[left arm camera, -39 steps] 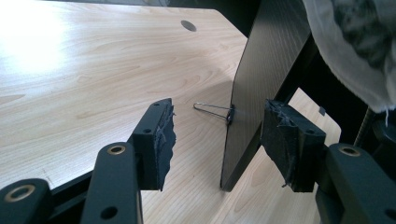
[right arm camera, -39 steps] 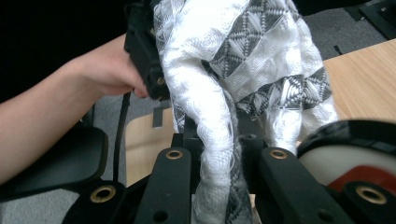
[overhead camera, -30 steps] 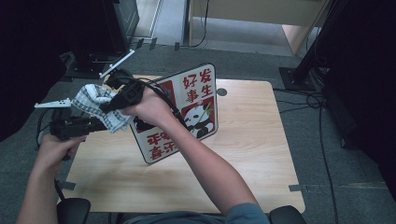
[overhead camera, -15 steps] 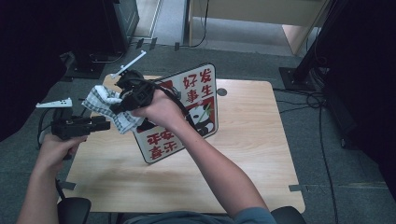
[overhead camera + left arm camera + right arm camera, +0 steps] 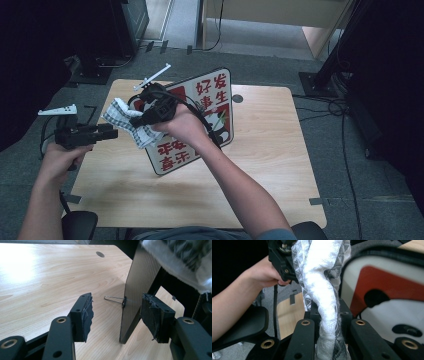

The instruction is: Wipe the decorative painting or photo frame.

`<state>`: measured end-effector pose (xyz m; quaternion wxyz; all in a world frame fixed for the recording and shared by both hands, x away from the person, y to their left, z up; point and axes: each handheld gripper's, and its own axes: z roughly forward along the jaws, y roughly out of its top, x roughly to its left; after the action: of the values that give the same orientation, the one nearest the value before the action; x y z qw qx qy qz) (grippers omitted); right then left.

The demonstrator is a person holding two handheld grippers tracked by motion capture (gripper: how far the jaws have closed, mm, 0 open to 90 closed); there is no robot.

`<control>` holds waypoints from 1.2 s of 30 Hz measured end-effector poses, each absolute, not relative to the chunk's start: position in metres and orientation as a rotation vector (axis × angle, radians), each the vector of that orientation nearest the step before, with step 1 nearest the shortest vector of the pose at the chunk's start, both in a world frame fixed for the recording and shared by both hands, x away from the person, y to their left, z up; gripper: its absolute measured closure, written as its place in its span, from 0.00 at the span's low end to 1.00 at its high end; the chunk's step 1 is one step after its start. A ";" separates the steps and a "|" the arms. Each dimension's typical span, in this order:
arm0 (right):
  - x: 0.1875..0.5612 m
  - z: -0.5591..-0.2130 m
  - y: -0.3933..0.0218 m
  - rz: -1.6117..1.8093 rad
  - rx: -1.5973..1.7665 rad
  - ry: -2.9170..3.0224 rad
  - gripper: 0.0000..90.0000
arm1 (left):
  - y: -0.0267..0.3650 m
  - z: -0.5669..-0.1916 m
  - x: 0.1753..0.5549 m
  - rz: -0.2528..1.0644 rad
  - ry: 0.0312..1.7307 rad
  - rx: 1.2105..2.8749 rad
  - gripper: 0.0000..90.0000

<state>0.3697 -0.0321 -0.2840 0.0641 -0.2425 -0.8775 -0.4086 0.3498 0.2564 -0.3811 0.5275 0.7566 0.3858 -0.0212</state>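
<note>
Right gripper (image 5: pixel 145 116) jaws clamp the checked white-and-grey cloth (image 5: pixel 125 119) at the red-and-white panda sign's (image 5: pixel 200 120) nine o'clock edge — wiping seems barely begun; left gripper (image 5: pixel 116 312) jaws gape, empty.

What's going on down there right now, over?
Right gripper shut on checkered cloth. Left gripper open, straddling sign board edge. Nothing blocking.

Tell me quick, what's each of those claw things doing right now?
Left gripper: open, jaws either side of the sign board's edge, not pressing it.
Right gripper: shut on the checked cloth.
</note>
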 end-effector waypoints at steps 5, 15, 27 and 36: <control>0.368 -0.290 -0.032 -1.230 -0.734 -2.648 0.90 | 0.255 -0.381 0.350 -0.056 0.919 1.815 0.47; 0.366 -0.300 -0.034 -1.216 -0.747 -2.642 0.90 | 0.255 -0.381 0.351 -0.067 0.922 1.814 0.46; 0.363 -0.314 -0.037 -1.205 -0.763 -2.630 0.90 | 0.254 -0.381 0.351 -0.089 0.910 1.820 0.50; 0.361 -0.324 -0.037 -1.179 -0.776 -2.636 0.90 | 0.255 -0.381 0.351 -0.083 0.913 1.816 0.48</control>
<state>0.3606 -0.0372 -0.3235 0.0756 -0.2589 -0.8791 -0.3930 0.3509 0.2550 -0.3808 0.5259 0.7593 0.3816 -0.0346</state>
